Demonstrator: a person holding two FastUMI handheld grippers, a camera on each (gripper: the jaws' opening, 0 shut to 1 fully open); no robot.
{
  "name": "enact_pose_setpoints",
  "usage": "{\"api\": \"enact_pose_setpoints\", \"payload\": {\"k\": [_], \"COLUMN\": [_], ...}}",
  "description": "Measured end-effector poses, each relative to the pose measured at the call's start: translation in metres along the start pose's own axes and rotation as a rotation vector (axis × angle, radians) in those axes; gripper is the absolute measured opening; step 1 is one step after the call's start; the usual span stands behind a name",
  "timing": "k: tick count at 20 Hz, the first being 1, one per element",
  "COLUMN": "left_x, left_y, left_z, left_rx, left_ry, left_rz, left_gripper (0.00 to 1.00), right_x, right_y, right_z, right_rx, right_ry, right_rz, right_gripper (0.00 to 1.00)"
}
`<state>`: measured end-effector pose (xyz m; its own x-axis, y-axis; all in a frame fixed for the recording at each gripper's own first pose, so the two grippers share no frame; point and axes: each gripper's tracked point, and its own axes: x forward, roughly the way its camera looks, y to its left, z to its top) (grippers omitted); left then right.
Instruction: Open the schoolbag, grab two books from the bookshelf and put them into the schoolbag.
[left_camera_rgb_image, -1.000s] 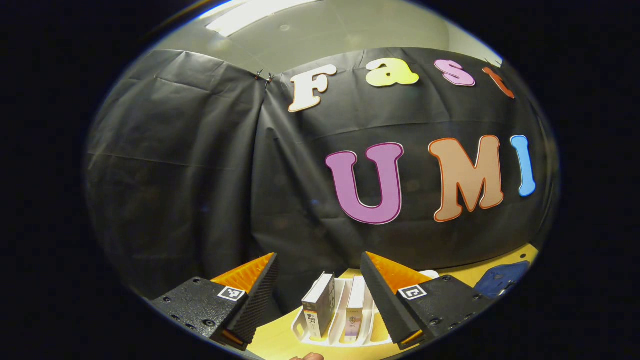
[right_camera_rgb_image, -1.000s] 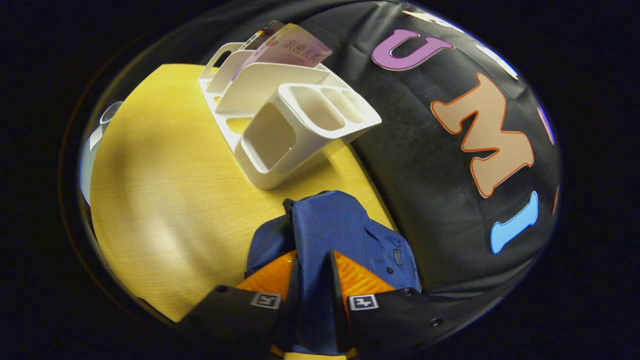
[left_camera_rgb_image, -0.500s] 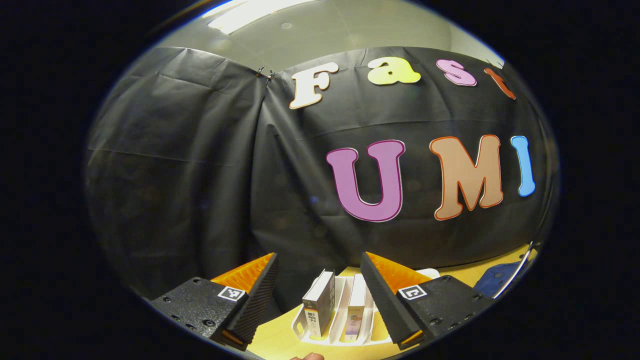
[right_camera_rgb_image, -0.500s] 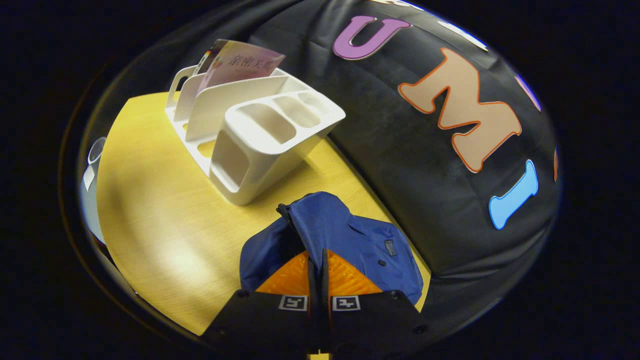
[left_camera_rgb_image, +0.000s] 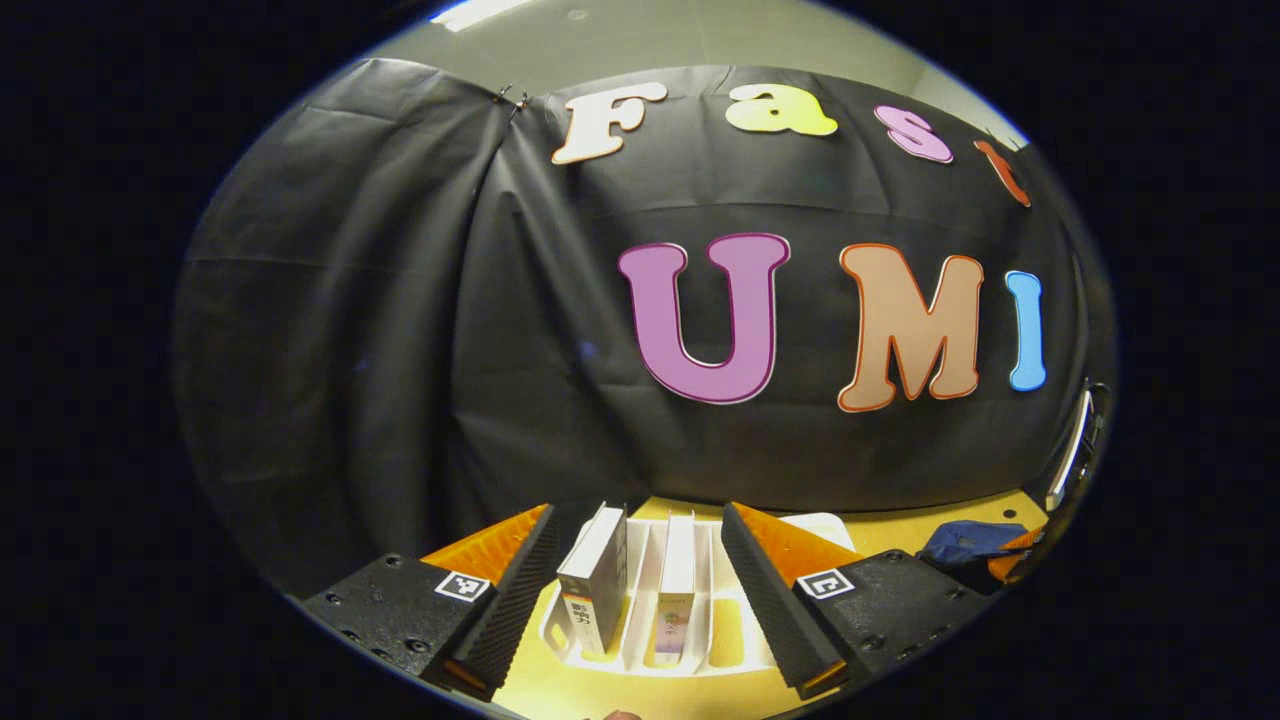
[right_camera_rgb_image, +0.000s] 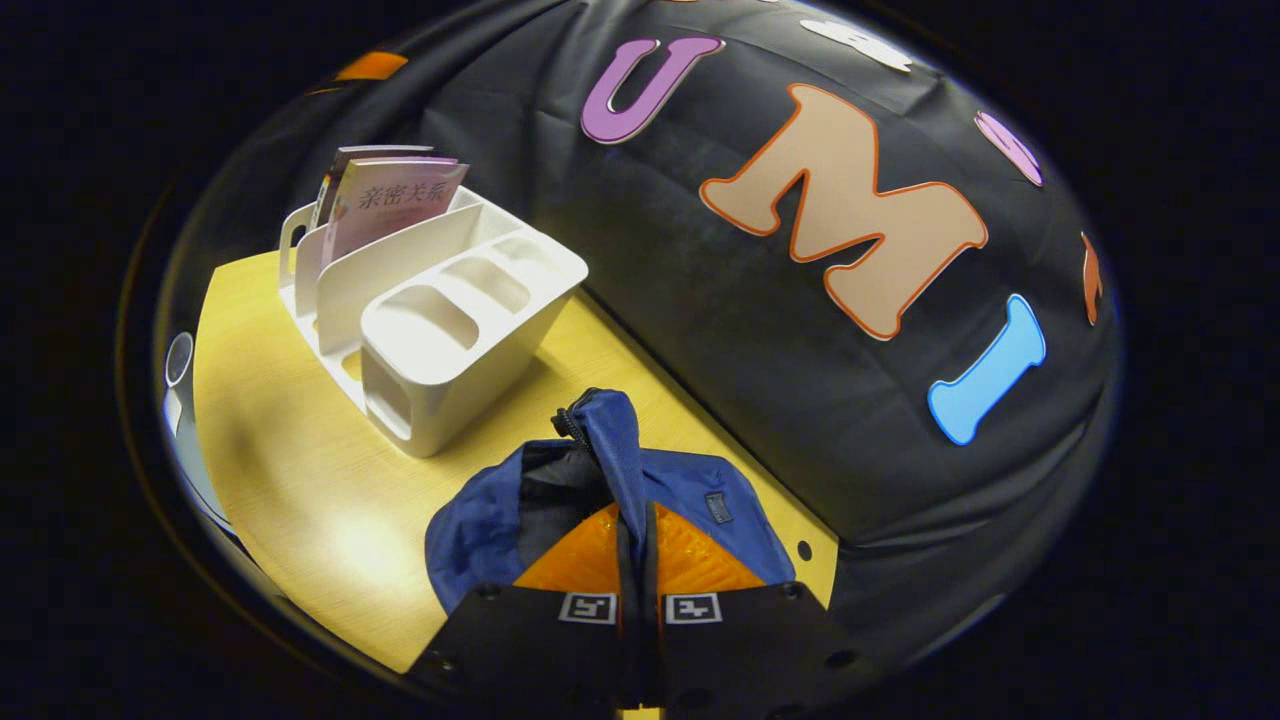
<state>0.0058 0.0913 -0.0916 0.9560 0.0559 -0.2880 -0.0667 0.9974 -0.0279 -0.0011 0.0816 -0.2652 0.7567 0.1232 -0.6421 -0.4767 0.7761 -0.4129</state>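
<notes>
Right gripper (right_camera_rgb_image: 638, 530): jaws clenched on a fold of the bag's (right_camera_rgb_image: 480, 520) flap, which rises just ahead of the tips beside the open mouth.
Left gripper (left_camera_rgb_image: 635, 560): jaws released and wide, holding nothing.
Books: two stand upright in the rack (left_camera_rgb_image: 700, 640) directly ahead between the left jaws, spines towards them, thick book (left_camera_rgb_image: 592, 580) left, thin book (left_camera_rgb_image: 676, 585) right.
Left gripper view: bag far right on the table (left_camera_rgb_image: 890, 535).
Right gripper view: rack up-left of the jaws, pink cover (right_camera_rgb_image: 395, 205) facing the camera.
</notes>
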Motion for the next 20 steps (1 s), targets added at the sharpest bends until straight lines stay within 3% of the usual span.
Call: {"api": "enact_pose_setpoints", "payload": {"k": [3,5,8,16,20], "left_x": [0.017,0.029,0.049,0.086,0.1], "left_y": [0.006,0.002,-0.01,-0.03,-0.045], "left_z": [-0.011,-0.018,-0.028,-0.07,-0.1], "left_rx": [-0.012,-0.02,-0.024,0.089,0.034], "left_ry": [0.065,0.121,0.206,0.448,0.584], "left_rz": [-0.029,-0.085,-0.172,-0.295,-0.334], "left_gripper": [0.95,0.98,0.93,0.93,0.93], "right_x": [0.0,0.001,0.0,0.001,0.001], "right_y": [-0.01,-0.01,-0.011,-0.022,-0.023], "right_z": [0.003,0.002,0.001,0.0,-0.001], "right_rx": [-0.001,-0.006,-0.012,0.019,0.018], "right_ry": [0.002,0.002,-0.001,0.006,0.006], "right_rz": [-0.015,-0.017,-0.023,-0.053,-0.065], "right_gripper": [0.05,0.04,0.04,0.04,0.05]}}
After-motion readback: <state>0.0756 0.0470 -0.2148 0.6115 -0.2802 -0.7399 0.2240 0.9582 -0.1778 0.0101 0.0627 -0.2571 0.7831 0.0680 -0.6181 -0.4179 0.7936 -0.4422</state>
